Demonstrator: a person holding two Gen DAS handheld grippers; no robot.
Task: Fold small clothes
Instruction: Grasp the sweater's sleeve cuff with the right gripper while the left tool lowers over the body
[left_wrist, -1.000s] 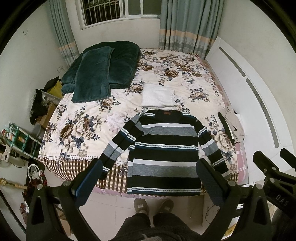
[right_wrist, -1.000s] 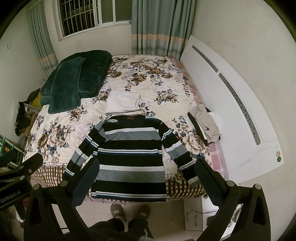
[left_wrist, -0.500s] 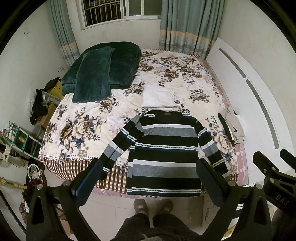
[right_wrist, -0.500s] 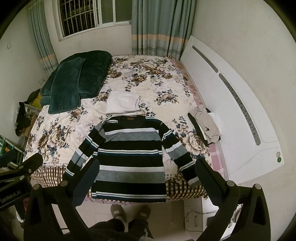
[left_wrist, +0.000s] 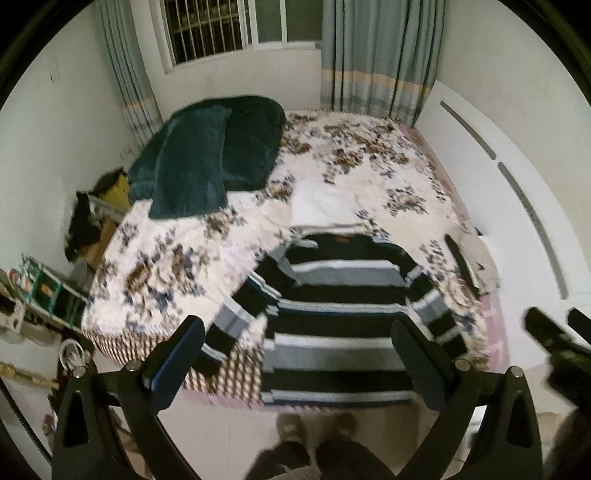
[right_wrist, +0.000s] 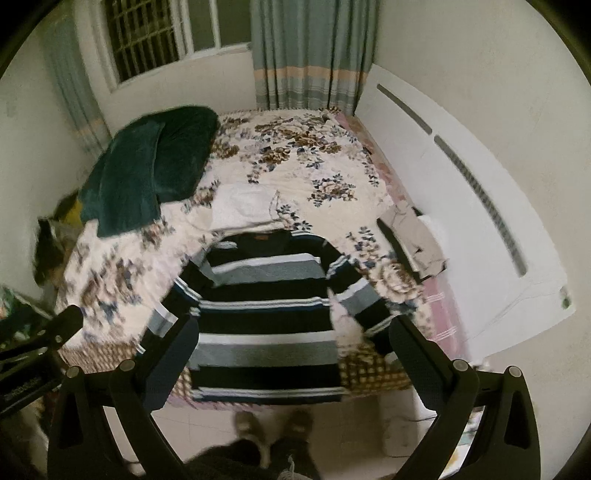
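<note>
1. Striped sweater (left_wrist: 336, 314) lies flat, front up, on the near edge of the bed (left_wrist: 184, 266), w/ its hem at the 6 o'clock side and its collar at 12 o'clock. Both sleeves are spread out diagonally, twd 8 o'clock and 4 o'clock.
2. Left gripper (left_wrist: 295, 362) hovers above the sweater's lower part, not touching it. Its jaws are spread wide and nothing is between them.
3. Right gripper (right_wrist: 291, 354) hangs over the sweater hem too, also w/ jaws spread wide apart and holding nothing.
4. In the left wrist view the right gripper shows as a dark part at 4 o'clock; in the right wrist view the left one shows at 8 o'clock.
5. White folded cloth (right_wrist: 243, 206) lies on the bed just beyond the sweater collar, at 12 o'clock from it.
6. Dark green blanket (left_wrist: 207, 158) is piled at the far corner of the bed, approx. 11 o'clock from the sweater.
7. Beige garment (right_wrist: 417, 240) lies at the bed's side, at 2 o'clock from the sweater, near the white headboard (right_wrist: 480, 221).
8. Person's feet (left_wrist: 314, 432) stand on the floor below the hem, at 6 o'clock. Both views are a bit blurred.
</note>
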